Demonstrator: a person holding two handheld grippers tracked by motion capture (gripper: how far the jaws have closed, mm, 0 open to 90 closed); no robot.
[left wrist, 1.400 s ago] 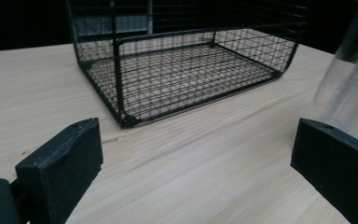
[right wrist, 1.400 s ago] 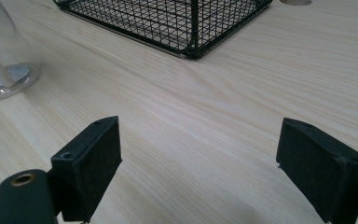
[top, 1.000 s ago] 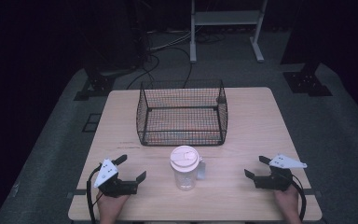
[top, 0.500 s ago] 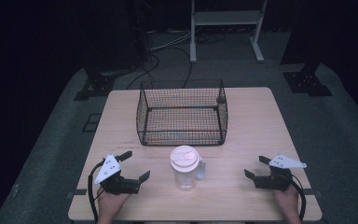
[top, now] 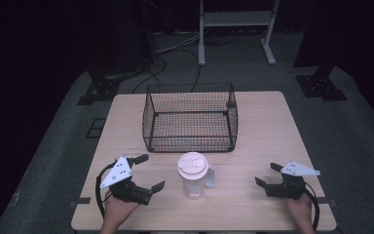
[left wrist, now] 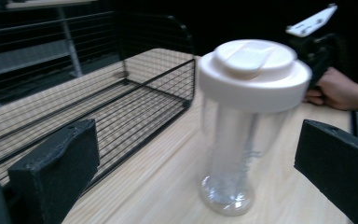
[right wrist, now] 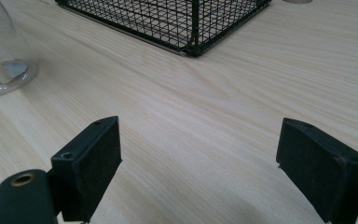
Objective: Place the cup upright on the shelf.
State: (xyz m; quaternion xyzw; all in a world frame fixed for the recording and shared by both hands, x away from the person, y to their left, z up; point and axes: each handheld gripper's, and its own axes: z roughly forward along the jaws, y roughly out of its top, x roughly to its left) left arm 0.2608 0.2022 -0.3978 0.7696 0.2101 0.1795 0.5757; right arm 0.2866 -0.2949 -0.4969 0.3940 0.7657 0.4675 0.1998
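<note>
My left gripper (top: 149, 171) and right gripper (top: 269, 174), jaws spread and empty, flank the clear bottle (top: 193, 174) with its cream lid at the table's (top: 272, 126) near edge; the wire basket (top: 190, 118) sits just beyond.

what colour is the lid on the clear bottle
Creamy white lid, clearest in the left gripper view.

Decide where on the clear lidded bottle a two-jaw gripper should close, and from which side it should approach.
Grip the clear bottle on its straight body, just below the wide white lid, probably from the left: the open left gripper already faces it. The bottle stands upright, and the overhanging lid should help stop slipping.
</note>
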